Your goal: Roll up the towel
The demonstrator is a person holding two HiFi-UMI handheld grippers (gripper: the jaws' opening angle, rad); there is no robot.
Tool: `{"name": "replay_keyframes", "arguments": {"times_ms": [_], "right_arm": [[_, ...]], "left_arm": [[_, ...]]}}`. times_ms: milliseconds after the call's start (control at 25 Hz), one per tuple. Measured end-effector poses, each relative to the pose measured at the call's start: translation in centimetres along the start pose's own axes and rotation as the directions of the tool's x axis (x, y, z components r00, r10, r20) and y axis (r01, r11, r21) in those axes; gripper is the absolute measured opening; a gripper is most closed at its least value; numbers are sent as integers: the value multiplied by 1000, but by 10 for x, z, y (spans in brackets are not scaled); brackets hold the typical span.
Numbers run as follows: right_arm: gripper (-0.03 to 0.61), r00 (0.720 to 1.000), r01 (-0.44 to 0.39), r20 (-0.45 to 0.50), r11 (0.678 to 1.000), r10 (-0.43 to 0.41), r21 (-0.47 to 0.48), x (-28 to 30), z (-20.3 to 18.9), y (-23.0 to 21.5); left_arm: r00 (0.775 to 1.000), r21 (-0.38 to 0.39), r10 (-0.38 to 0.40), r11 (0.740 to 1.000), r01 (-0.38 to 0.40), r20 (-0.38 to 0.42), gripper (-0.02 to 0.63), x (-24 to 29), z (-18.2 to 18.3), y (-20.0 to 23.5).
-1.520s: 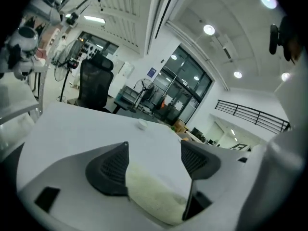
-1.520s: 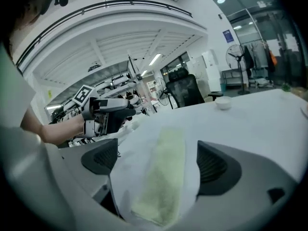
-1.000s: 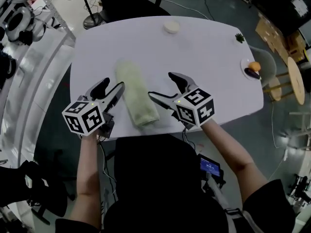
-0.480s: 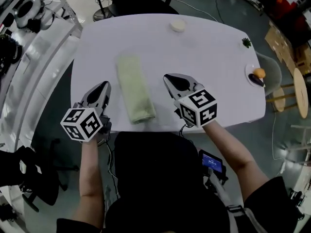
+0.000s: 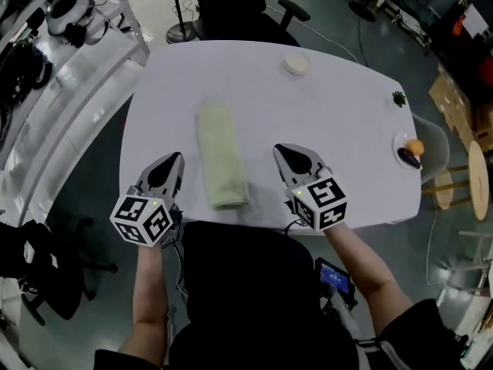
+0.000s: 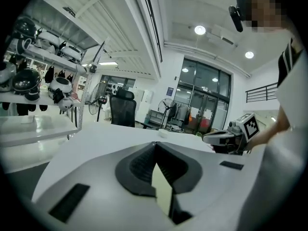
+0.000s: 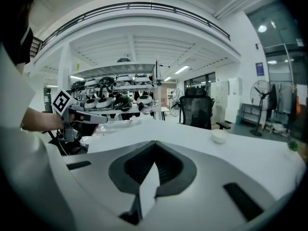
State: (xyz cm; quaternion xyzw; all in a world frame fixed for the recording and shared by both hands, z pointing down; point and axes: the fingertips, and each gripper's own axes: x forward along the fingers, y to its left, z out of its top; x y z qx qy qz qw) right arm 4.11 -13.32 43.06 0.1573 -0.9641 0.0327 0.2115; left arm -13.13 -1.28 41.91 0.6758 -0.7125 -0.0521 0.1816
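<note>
The light green towel (image 5: 221,163) lies as a long narrow bundle on the white table (image 5: 339,114), running from the near edge toward the far side. I cannot tell whether it is folded or rolled. My left gripper (image 5: 176,158) hovers to the left of the towel's near end, shut and empty. My right gripper (image 5: 278,149) sits to the towel's right, also shut and empty. Neither touches the towel. In the left gripper view the jaws (image 6: 155,143) meet with nothing between them, and in the right gripper view the jaws (image 7: 155,142) do the same.
A small white bowl (image 5: 296,65) stands at the table's far side. A plate with an orange (image 5: 414,146) and a small green plant (image 5: 398,98) sit at the right edge. A black office chair (image 5: 246,10) stands behind the table, and shelves with helmets (image 5: 65,10) stand to the left.
Both grippers were open beside the towel's near end and are now shut with nothing in them. Both have drawn back and away from the towel, which lies where it was.
</note>
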Motion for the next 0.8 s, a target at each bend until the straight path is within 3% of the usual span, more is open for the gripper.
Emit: {"name": "replay_keyframes", "arguments": {"times_ms": [800], "right_arm": [[6,999,-35,-40,999,35,1,-7,-32,11]], "left_arm": [[999,-21,28,999,-28,-30,12,-3,-27,-22]]}}
